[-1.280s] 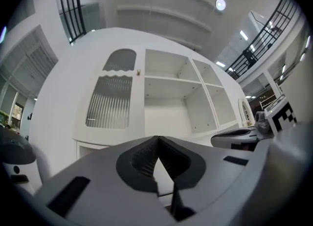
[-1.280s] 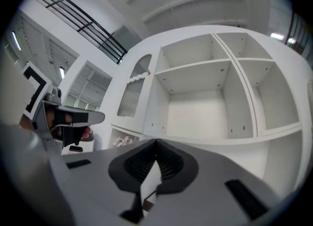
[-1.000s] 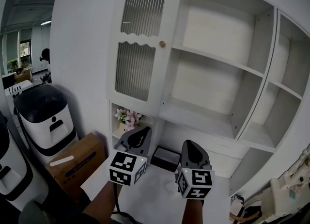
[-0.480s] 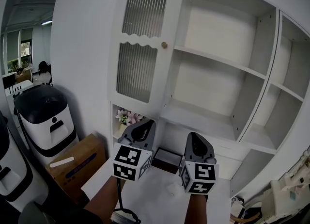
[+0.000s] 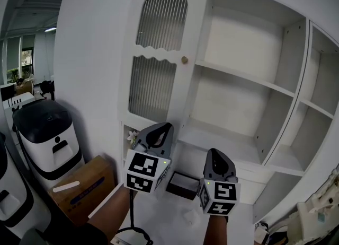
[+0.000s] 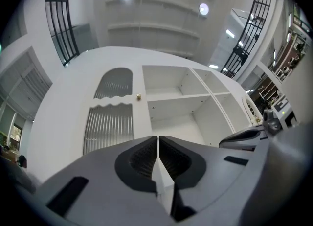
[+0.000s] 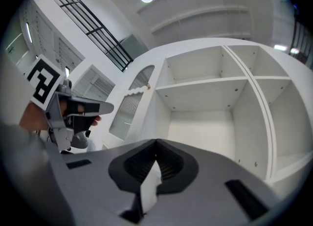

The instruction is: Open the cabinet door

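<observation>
Currently left tool (image 5: 165,128), right tool (image 5: 213,152) both pressed together, empty, below cabinet door (image 5: 159,63).

Right tongs (image 7: 155,143) closed, empty; white shelves (image 7: 200,84) ahead; cabinet door (image 7: 128,110) left.

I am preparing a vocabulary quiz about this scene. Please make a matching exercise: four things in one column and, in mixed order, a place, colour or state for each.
Things
1. cabinet door
2. left gripper
3. cardboard box
4. open shelves

Descriptions
A. brown, low at the left
B. to the right of the door, with nothing in front
C. jaws together, nothing between them
D. white, with ribbed panels

Pairs: 1-D, 2-C, 3-A, 4-B
</observation>
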The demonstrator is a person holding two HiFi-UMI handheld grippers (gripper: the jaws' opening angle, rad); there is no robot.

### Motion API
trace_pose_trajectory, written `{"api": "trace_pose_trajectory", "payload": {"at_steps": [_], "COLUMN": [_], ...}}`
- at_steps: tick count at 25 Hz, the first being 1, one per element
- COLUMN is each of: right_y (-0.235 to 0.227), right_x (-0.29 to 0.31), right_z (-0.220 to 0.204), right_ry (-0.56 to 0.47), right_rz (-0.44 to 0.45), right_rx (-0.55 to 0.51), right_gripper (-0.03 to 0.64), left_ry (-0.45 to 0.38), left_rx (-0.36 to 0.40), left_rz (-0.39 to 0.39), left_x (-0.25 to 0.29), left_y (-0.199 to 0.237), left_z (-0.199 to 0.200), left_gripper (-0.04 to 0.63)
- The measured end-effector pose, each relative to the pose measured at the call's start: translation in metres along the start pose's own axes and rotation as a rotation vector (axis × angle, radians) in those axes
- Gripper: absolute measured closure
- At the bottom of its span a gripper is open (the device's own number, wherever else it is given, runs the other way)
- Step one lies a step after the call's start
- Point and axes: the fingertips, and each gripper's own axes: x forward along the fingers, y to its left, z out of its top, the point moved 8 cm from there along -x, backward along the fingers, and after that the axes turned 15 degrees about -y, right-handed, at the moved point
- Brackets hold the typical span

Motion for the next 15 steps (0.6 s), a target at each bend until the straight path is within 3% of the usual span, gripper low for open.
{"api": "trace_pose_trajectory", "payload": {"at_steps": [5,7,9,15], "right_y": [-0.005,-0.006,-0.006,-0.009], "right_x": [0.012,0.017,0.02,0.035], "right_z": [0.002,0.004,0.003,0.004], "right_ry": [-0.006,-0.009,-0.004,-0.008], "right_rz": [-0.009,-0.009,-0.006,-0.01], "right_rx": [-0.011,-0.02,-0.027,-0.026], "right_gripper": [0.597,0.597,0.597,0.597], "left_ry": [-0.045,-0.066,-0.084,-0.112], "left_rx": [-0.049,-0.036,-0.025,0.004], "left_rz": [-0.017,-0.024,-0.042,-0.042], "left_x": [0.025,0.033,0.042,0.076], "left_y": [0.014,0.018,0.021,0.032], "left_z": [0.013,0.018,0.023,0.033], "left_gripper": [0.584,0.56,0.486,0.482]}}
